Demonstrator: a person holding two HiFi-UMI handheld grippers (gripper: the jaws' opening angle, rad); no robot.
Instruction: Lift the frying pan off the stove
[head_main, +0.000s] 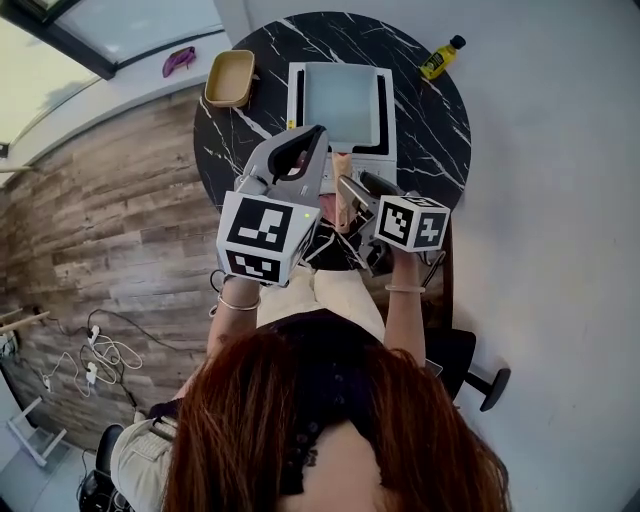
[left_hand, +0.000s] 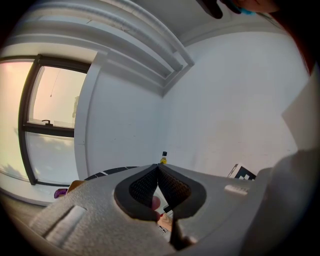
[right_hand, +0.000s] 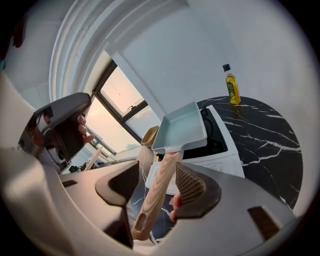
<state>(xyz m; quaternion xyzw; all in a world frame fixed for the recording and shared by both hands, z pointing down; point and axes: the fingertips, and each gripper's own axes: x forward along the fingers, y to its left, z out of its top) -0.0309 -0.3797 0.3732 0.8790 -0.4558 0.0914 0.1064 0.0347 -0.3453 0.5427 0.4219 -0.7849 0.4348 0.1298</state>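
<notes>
Above a round black marble counter, the head view shows a pale blue square frying pan sitting flat on a white countertop stove, its light wooden handle pointing back toward the person. The left gripper shows over the stove's near-left corner, and the right gripper is at the handle. A yellow oil bottle and a tan rounded dish sit well apart from the stove along the counter's far edge.

From the left gripper view, the fingers meet at their tips with nothing between them, aimed at a bare white wall.

From the right gripper view, the fingers stand apart with the wooden handle running up between them. It lies close beside one pad and clear of the other, and neither appears to press.

The grip looks to be the step in hand. It would go best with the handle centred between the pads and clamped squarely on the wood. The pan should then rise straight up and level, so it clears the stove top without tipping.
</notes>
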